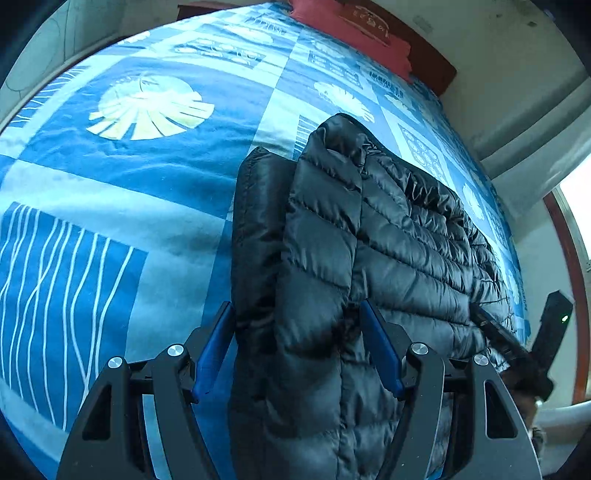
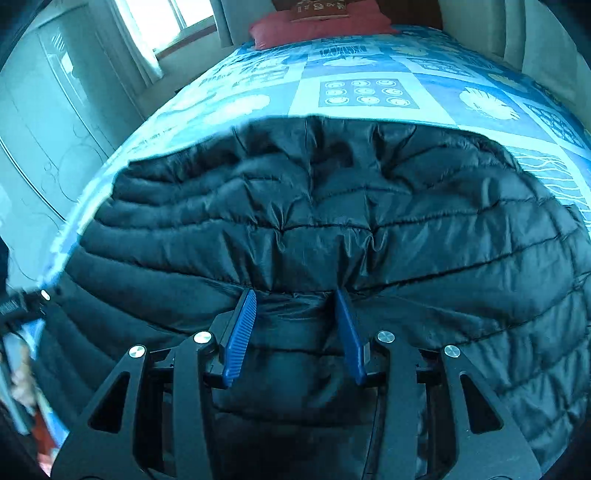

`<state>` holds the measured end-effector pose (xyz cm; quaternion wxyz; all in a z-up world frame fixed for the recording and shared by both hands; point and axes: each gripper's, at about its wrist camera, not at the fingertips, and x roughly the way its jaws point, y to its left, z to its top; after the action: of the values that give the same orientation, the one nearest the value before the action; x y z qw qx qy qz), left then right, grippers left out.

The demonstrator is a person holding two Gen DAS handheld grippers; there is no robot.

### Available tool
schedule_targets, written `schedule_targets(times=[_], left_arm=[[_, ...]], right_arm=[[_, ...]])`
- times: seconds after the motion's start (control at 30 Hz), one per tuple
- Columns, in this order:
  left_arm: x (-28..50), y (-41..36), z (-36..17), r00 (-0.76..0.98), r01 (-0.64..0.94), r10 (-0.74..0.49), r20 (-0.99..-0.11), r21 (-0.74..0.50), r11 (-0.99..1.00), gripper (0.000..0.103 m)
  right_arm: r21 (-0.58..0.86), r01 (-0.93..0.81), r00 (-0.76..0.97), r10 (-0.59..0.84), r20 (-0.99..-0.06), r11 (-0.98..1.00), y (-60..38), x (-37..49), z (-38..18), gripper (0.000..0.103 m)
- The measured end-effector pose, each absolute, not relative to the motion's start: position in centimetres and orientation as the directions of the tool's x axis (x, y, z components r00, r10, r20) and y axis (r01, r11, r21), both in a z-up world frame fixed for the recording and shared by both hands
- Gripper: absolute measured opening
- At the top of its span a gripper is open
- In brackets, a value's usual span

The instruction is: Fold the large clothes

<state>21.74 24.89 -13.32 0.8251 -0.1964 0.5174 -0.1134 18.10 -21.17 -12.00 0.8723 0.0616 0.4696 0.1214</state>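
Observation:
A black quilted puffer jacket (image 1: 388, 236) lies on a bed with a blue patterned cover (image 1: 129, 177). In the left wrist view my left gripper (image 1: 297, 314) is open, its blue fingers (image 1: 214, 347) on either side of the jacket's near end, where a sleeve or folded edge (image 1: 258, 229) lies alongside. In the right wrist view my right gripper (image 2: 297, 299) is open, its blue fingers (image 2: 240, 332) straddling the jacket's (image 2: 332, 206) near edge. The right gripper also shows at the left view's right edge (image 1: 517, 347).
A red pillow (image 1: 354, 33) lies at the head of the bed, also in the right wrist view (image 2: 317, 29). A window (image 2: 166, 18) and a pale wardrobe (image 2: 44, 122) stand to the left there. The bed cover (image 2: 369, 92) stretches beyond the jacket.

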Motion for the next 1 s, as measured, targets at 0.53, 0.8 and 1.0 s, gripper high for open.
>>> schedule_targets(times=[0.53,0.8,1.0], left_arm=[[23.9,24.5,-15.3,0.375,0.03,-0.399,-0.836,-0.419,0.907,0.088],[24.0,24.1,-15.5,0.359,0.079,-0.42,-0.834,-0.421,0.904,0.077],[23.2,22.9,-12.7,0.36,0.105,-0.47,-0.806,-0.465,0.879,0.03]], right_arm=[[0.167,-0.159,0.574,0.228,-0.787,0.973,-20.3,17.2,-12.9,0.044],[0.157,-0.161,0.585,0.222,-0.78,0.975,-20.2,16.7,-13.0,0.044],[0.123,-0.162,0.594,0.197,-0.78,0.979,-19.6,16.5,-13.0,0.044]])
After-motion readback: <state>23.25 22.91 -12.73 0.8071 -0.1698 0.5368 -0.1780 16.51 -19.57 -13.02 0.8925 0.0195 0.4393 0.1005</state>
